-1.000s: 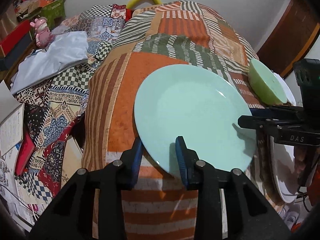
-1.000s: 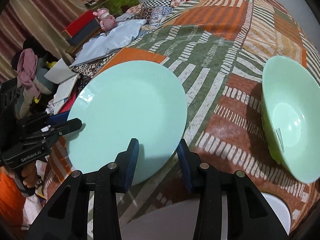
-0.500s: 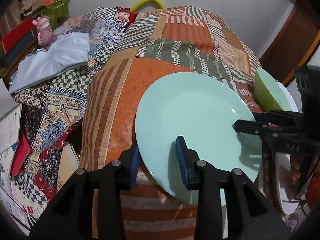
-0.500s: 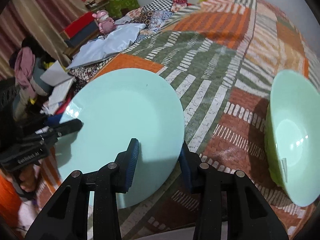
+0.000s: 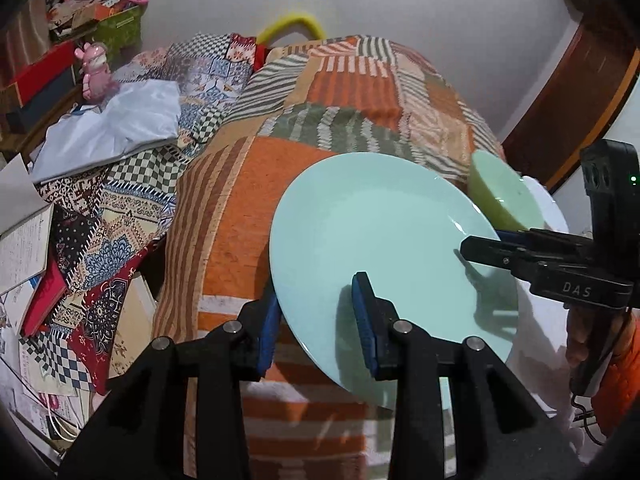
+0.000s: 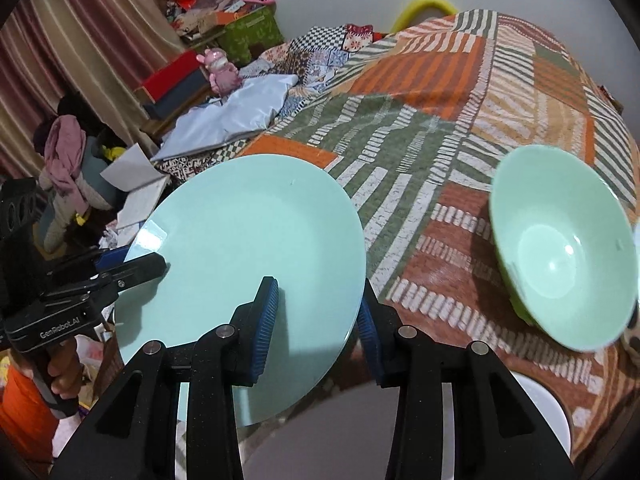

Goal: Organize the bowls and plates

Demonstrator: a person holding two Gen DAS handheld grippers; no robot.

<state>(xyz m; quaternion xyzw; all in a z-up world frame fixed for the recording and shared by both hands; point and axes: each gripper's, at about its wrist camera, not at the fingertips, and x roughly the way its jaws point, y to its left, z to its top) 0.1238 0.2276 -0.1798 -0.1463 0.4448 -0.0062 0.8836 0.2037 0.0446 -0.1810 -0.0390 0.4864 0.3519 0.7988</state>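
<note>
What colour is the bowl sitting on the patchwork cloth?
Light green bowl, a touch yellower than the plate; clearest in the right wrist view.

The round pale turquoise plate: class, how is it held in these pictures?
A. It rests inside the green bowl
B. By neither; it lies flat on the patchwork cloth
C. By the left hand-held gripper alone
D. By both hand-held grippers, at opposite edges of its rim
D: the left hand-held gripper and the right hand-held gripper each clamp the rim of the round pale turquoise plate at opposite edges.

Glossy, smooth pale-green plate [image 6: 248, 240] and bowl [image 6: 568, 248], seemingly glazed ceramic, over a matt woven patchwork bedcover [image 6: 460, 92]; ribbed blue pads [image 6: 266, 320].
</note>
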